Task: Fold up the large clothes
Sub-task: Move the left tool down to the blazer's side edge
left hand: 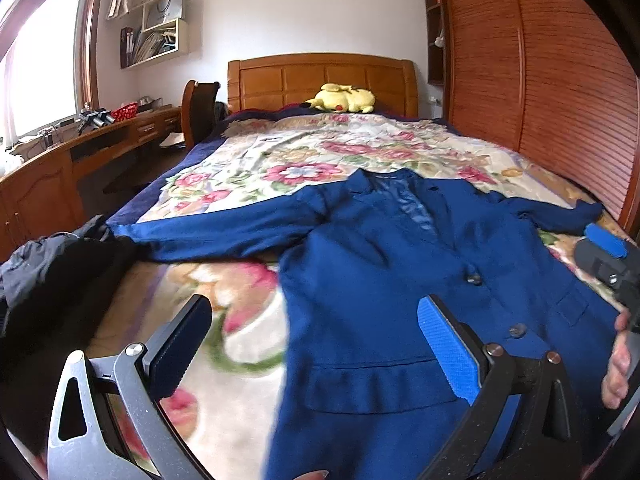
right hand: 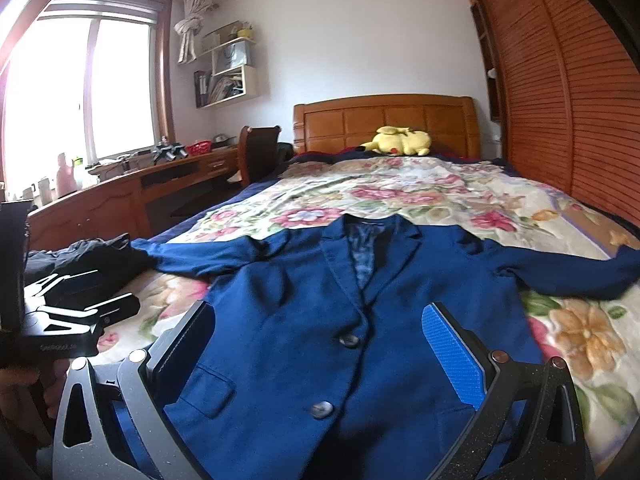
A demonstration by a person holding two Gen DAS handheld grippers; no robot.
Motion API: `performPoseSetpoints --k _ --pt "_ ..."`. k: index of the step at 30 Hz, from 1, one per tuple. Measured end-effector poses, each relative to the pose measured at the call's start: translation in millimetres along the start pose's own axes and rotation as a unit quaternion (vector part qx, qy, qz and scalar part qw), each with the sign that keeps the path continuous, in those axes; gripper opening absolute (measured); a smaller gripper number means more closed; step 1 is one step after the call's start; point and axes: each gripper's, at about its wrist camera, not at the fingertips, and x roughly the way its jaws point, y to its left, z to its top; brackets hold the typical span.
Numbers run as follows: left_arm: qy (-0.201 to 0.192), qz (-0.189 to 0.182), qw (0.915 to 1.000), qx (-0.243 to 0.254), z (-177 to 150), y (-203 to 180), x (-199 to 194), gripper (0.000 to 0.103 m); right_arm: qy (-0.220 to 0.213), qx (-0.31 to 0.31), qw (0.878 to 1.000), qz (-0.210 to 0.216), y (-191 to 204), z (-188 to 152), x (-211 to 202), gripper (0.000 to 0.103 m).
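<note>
Blue jacket (right hand: 320, 320) lies flat, front up, on floral bedspread (right hand: 440, 196), sleeves outspread; left gripper (left hand: 316, 344) and right gripper (right hand: 320, 344) hover spread, grasping nothing; folding not begun; next, seize a sleeve.

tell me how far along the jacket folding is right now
Done: the blue jacket lies face up on the floral bedspread, front closed, both sleeves spread out to the sides. In hand: nothing yet; the left gripper and right gripper are both open above the lower front, gripping no cloth. Left: every fold, sleeves and body. A dark garment is bunched at the left edge of the bed.
</note>
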Motion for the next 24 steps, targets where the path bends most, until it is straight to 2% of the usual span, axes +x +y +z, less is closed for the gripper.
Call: performPoseSetpoints --k 3,12,24 --pt "0.014 0.015 0.9998 0.005 4.9 17.4 10.6 0.103 0.002 -0.008 1.000 0.006 3.9 3.8 5.1 0.103" --pt "0.054 0.014 0.9984 -0.008 19.8 62.0 47.4 0.103 0.029 -0.020 0.999 0.035 5.0 17.6 30.1 0.103" --pt "0.088 0.035 0.9953 -0.020 35.7 99.3 110.0 0.103 0.064 -0.087 0.993 0.049 10.7 41.2 87.6 0.103"
